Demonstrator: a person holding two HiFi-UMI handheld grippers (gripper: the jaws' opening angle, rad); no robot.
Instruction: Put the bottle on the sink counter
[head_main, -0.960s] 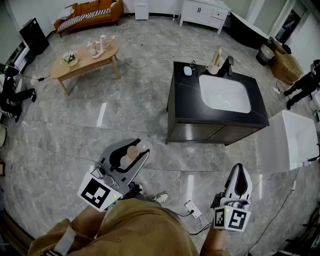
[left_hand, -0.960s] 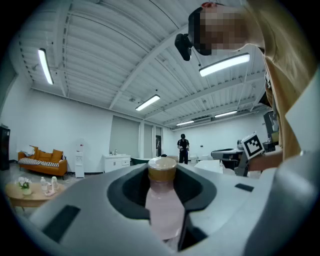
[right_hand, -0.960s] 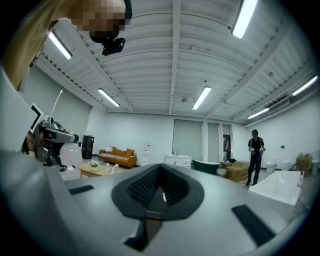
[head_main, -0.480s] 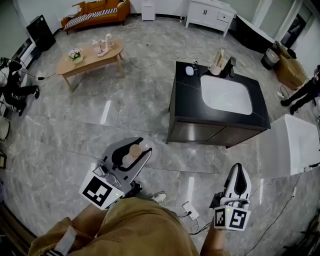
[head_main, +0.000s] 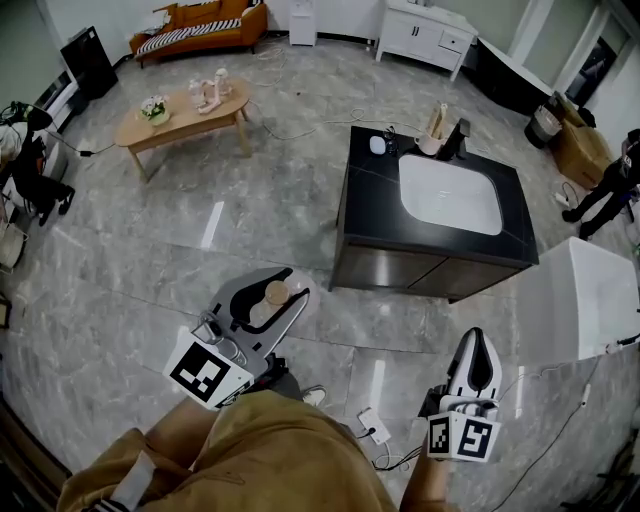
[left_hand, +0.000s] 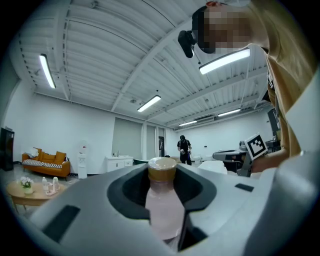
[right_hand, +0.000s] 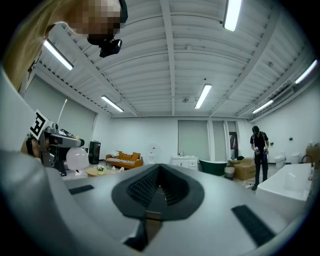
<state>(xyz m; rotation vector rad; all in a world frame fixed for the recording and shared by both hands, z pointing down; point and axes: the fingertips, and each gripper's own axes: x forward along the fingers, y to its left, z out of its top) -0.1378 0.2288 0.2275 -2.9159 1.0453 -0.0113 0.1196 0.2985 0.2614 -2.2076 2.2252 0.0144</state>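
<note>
The left gripper (head_main: 290, 284), clamped on the bottle (head_main: 268, 299), should carry it to bare table (head_main: 366, 200) beside the sink (head_main: 450, 193), then stand it upright.

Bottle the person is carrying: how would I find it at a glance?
From the black sink counter, look down the head view to the left gripper. Clamped in its jaws is a tan-capped, pale pink bottle. The right gripper beside it is shut and empty.

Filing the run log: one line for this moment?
left gripper: shut on bottle | right gripper: shut, empty | sink counter: ahead, not reached
</note>
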